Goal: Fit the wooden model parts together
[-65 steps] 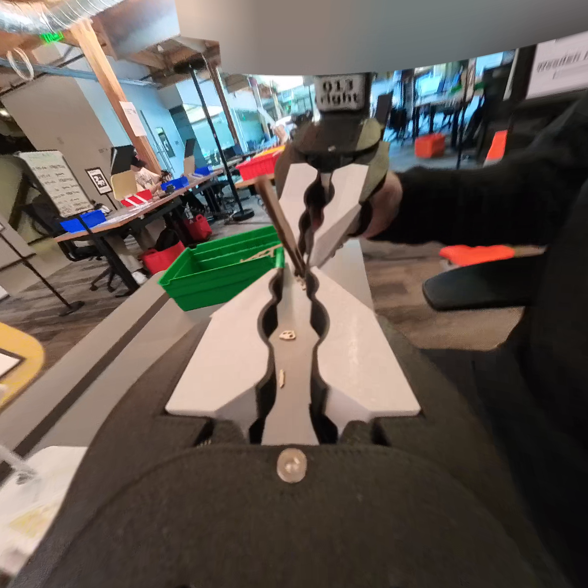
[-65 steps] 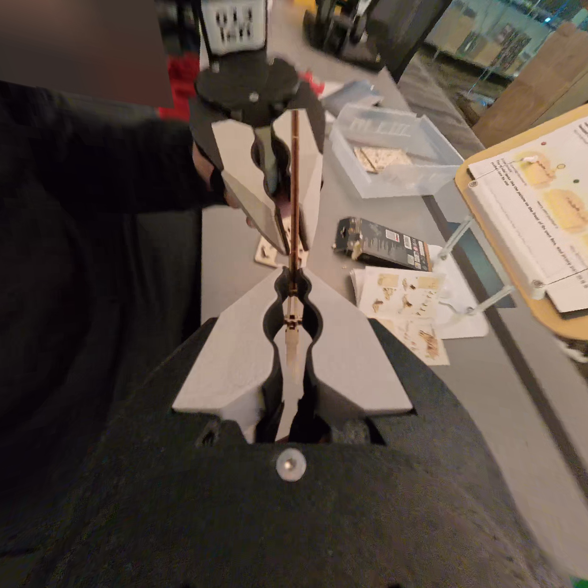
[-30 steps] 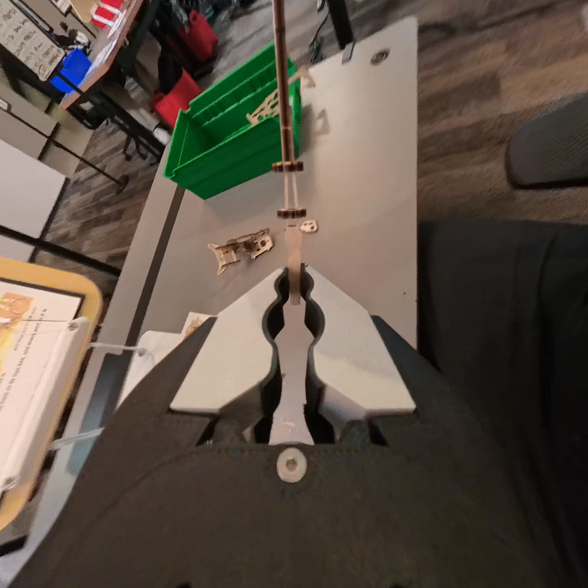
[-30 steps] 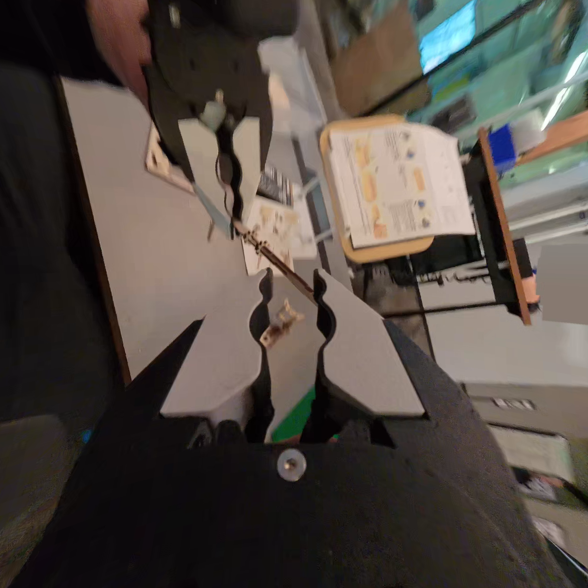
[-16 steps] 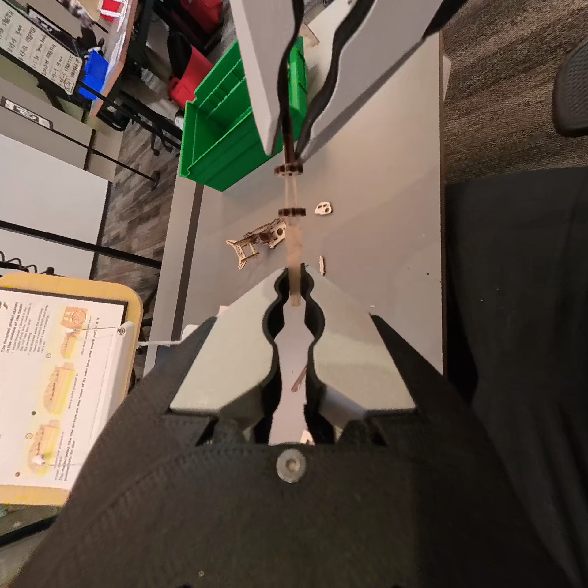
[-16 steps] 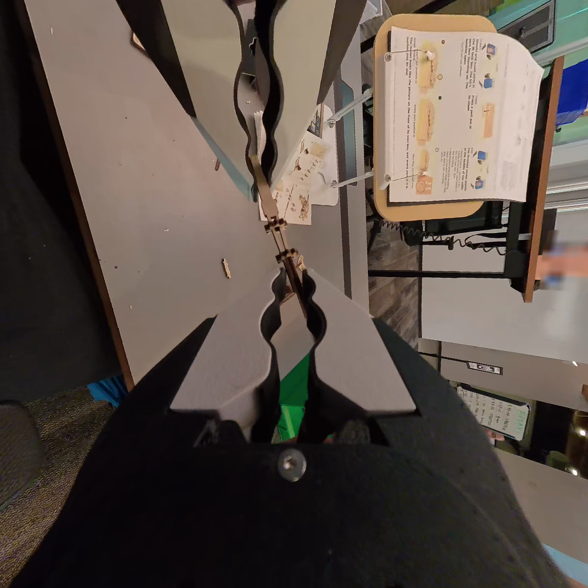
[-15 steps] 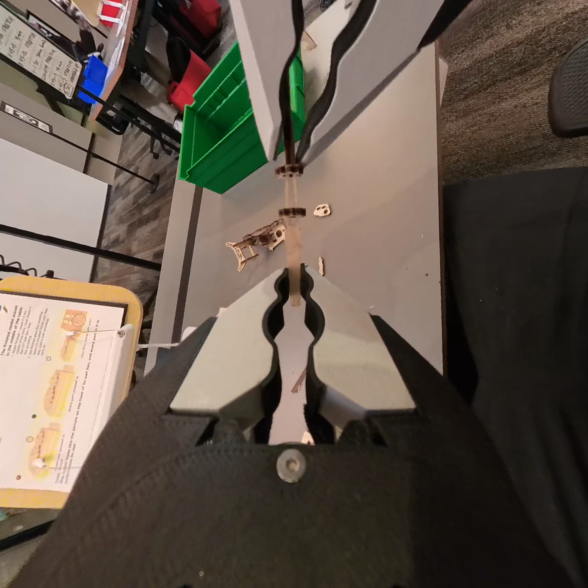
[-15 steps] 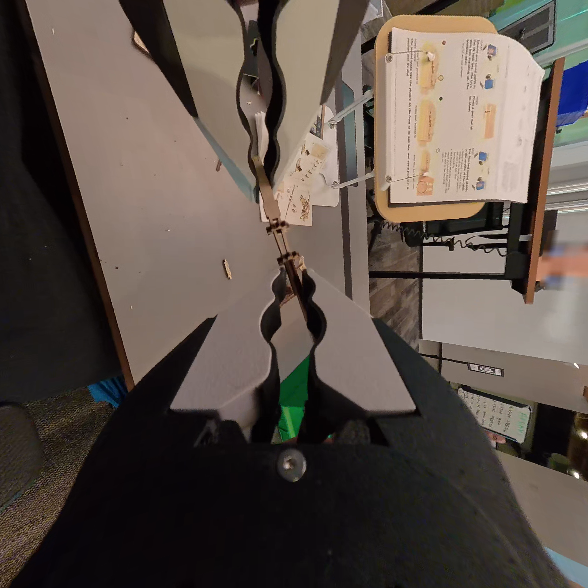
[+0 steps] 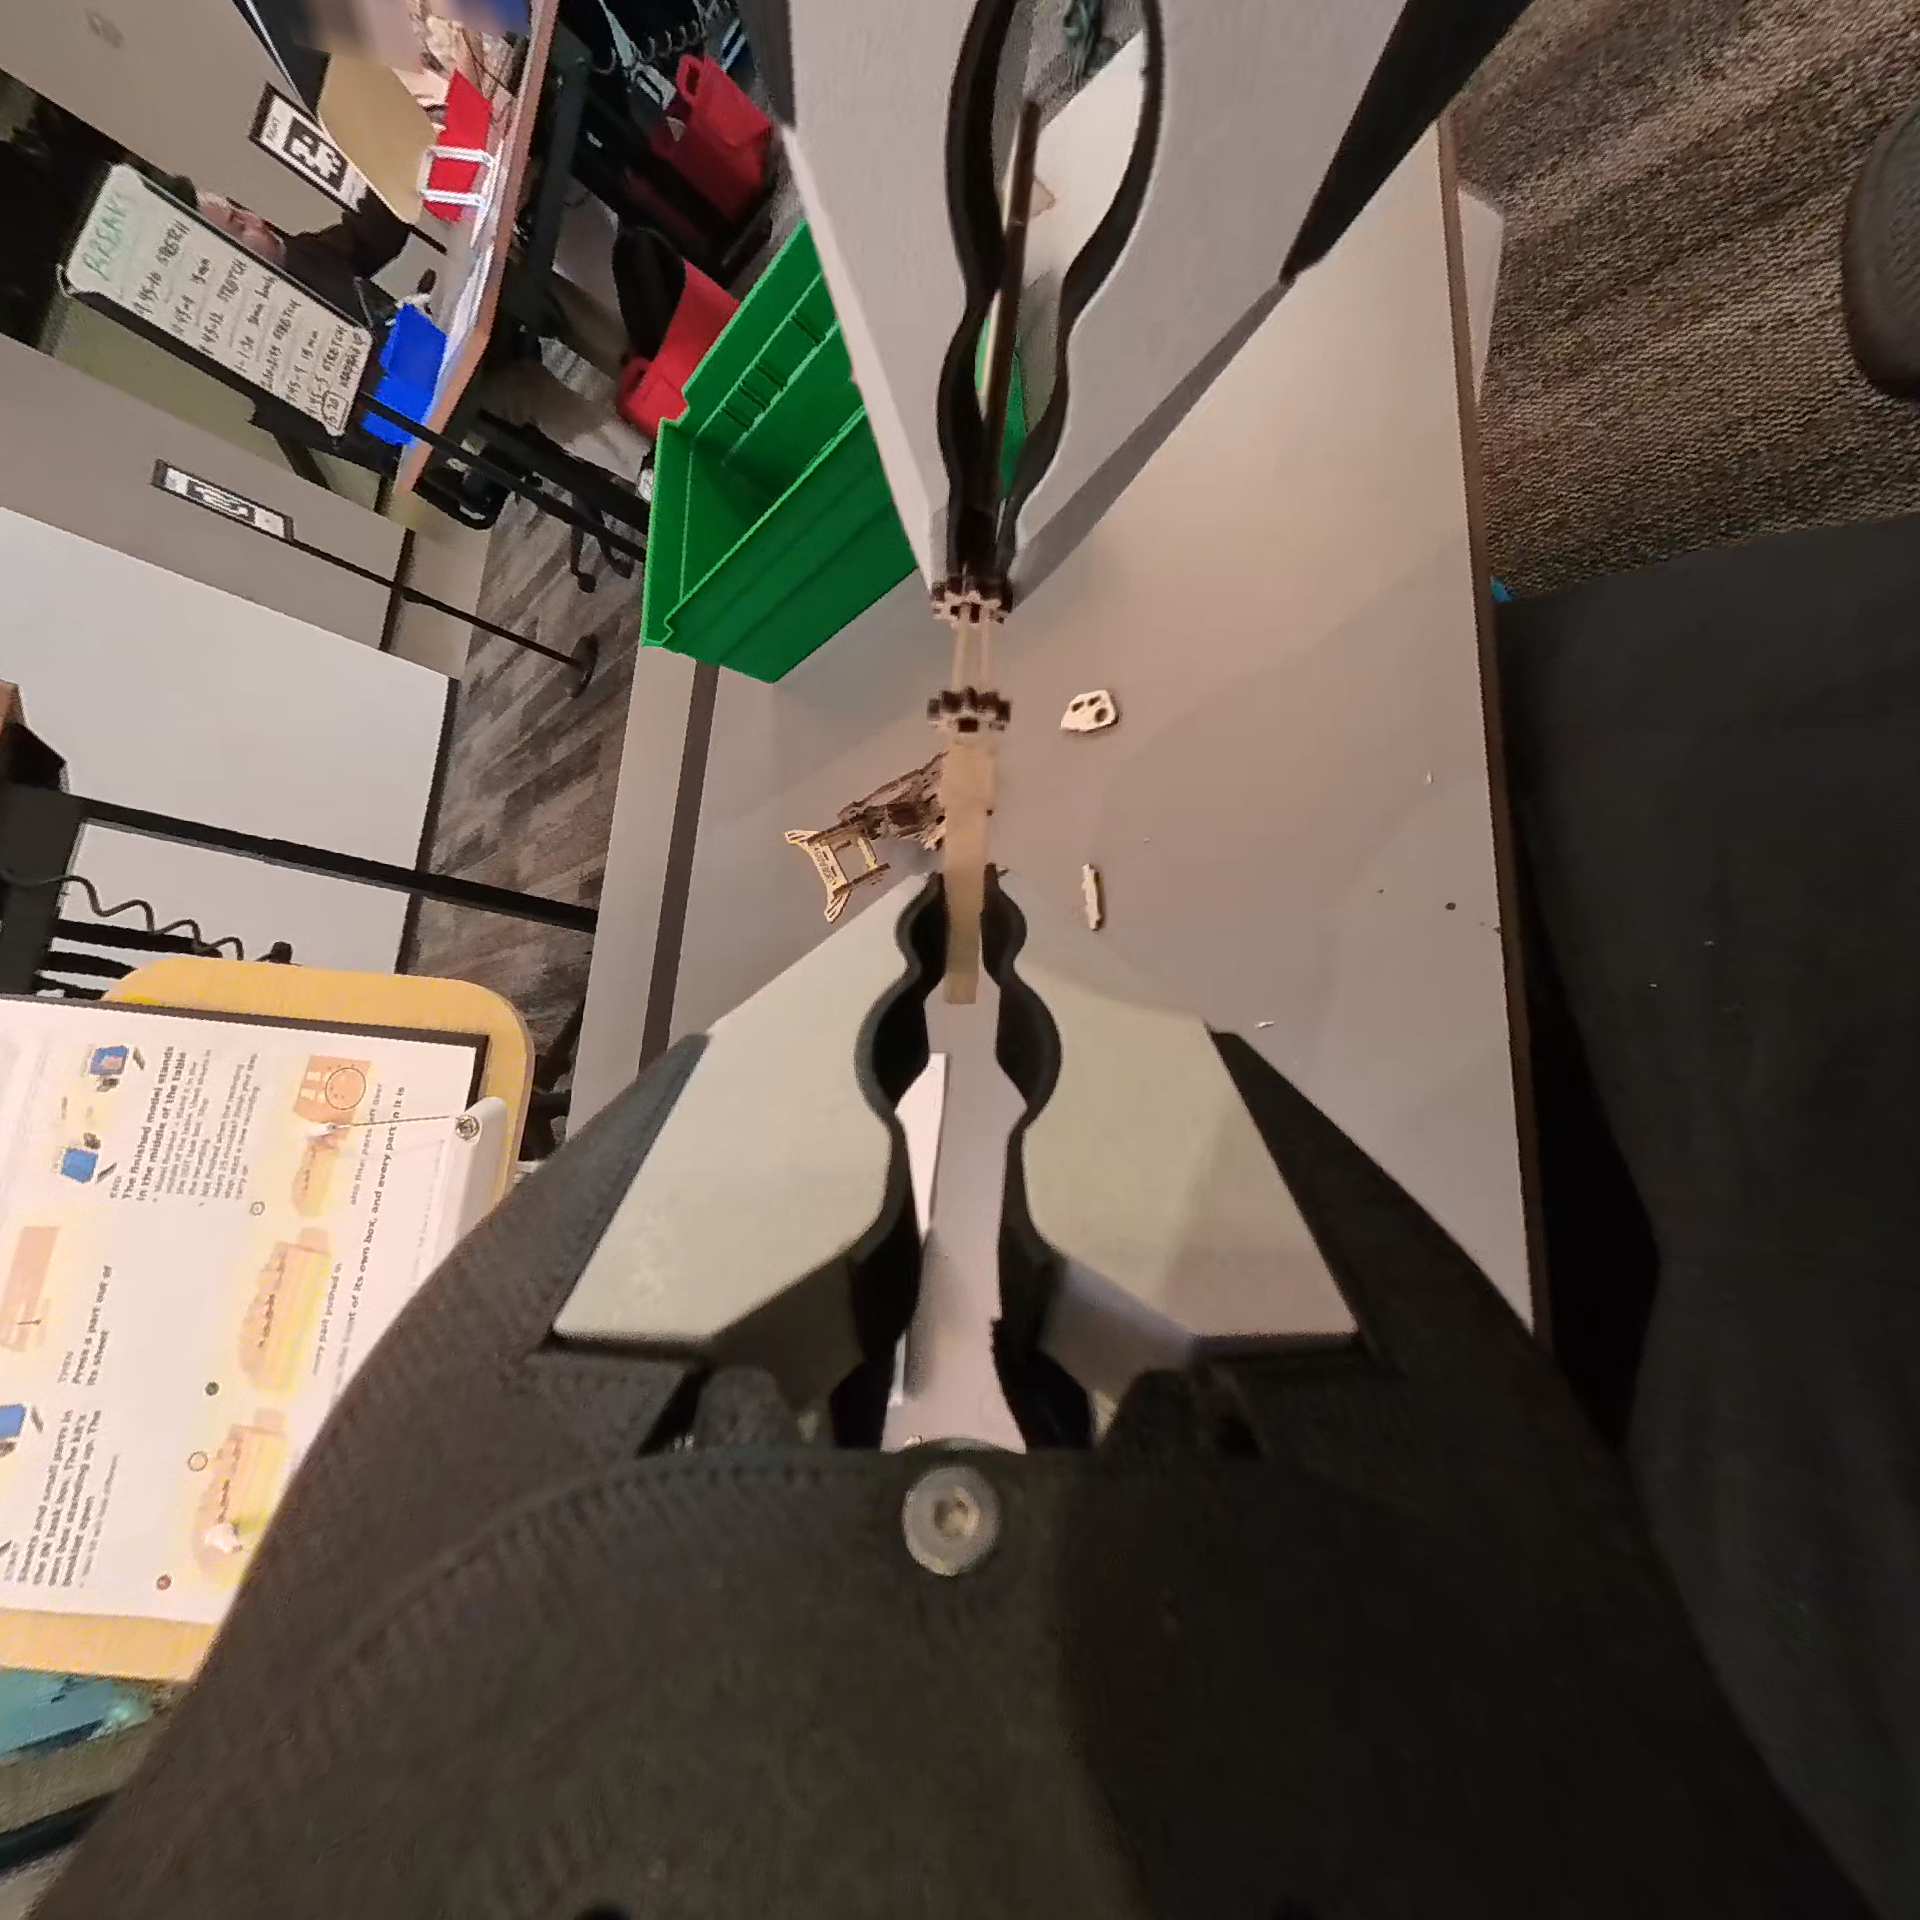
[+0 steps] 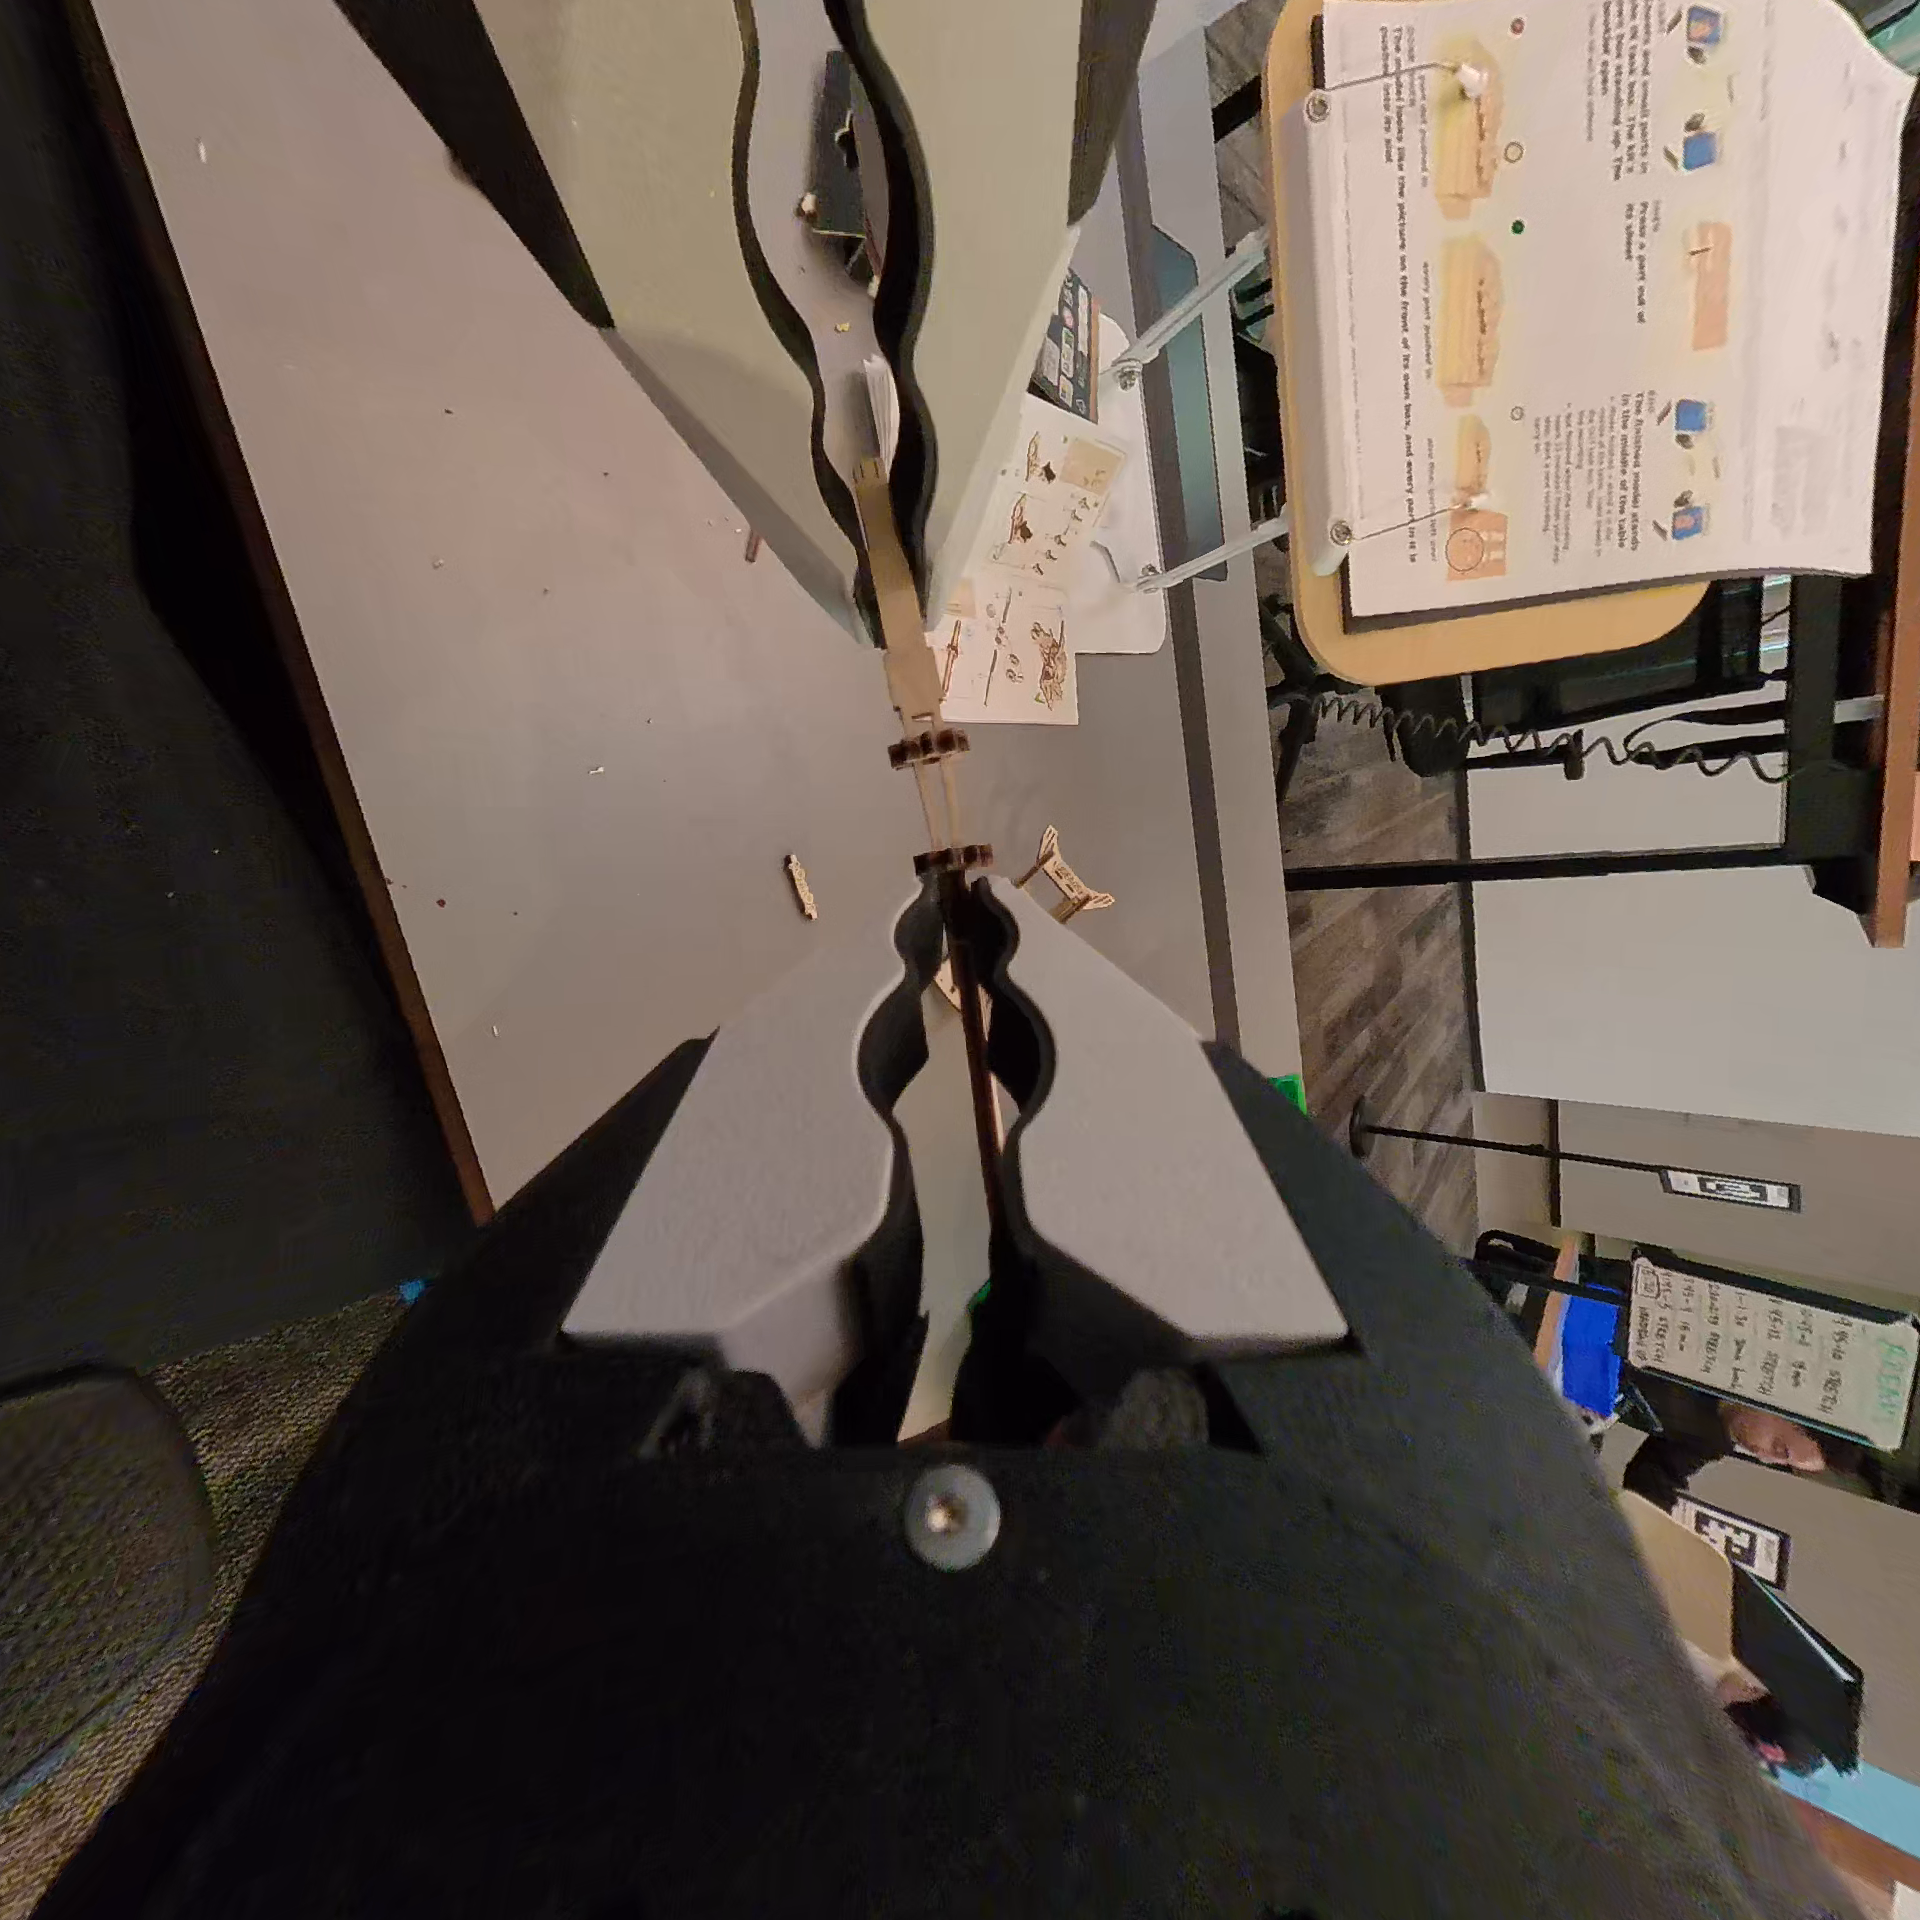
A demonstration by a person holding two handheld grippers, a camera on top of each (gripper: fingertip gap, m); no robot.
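A long thin wooden model assembly [image 9: 966, 831] hangs in the air above the grey table [image 9: 1299, 675], held at both ends. It has two small toothed cross pieces [image 9: 968, 710] on its middle. My left gripper [image 9: 961, 909] is shut on its pale strip end. My right gripper [image 9: 974, 592] comes in from the top of the left wrist view, shut on the dark flat end. In the right wrist view my right gripper [image 10: 951, 896] grips the dark edge of the assembly [image 10: 930, 800], and my left gripper [image 10: 894, 613] holds the pale strip.
On the table lie a small built wooden piece [image 9: 868, 831], two loose parts [image 9: 1089, 713] and a printed parts sheet [image 10: 1023, 623]. A green bin [image 9: 769, 499] stands at the far end. A board with instruction pages [image 10: 1579, 312] stands beside the table. Some 5 centimeters of space lies between my two pairs of fingers.
Both grippers tipped down over the table. My right gripper, wider a second ago, closed on the far end of the assembly. In the last half second almost nothing moved.
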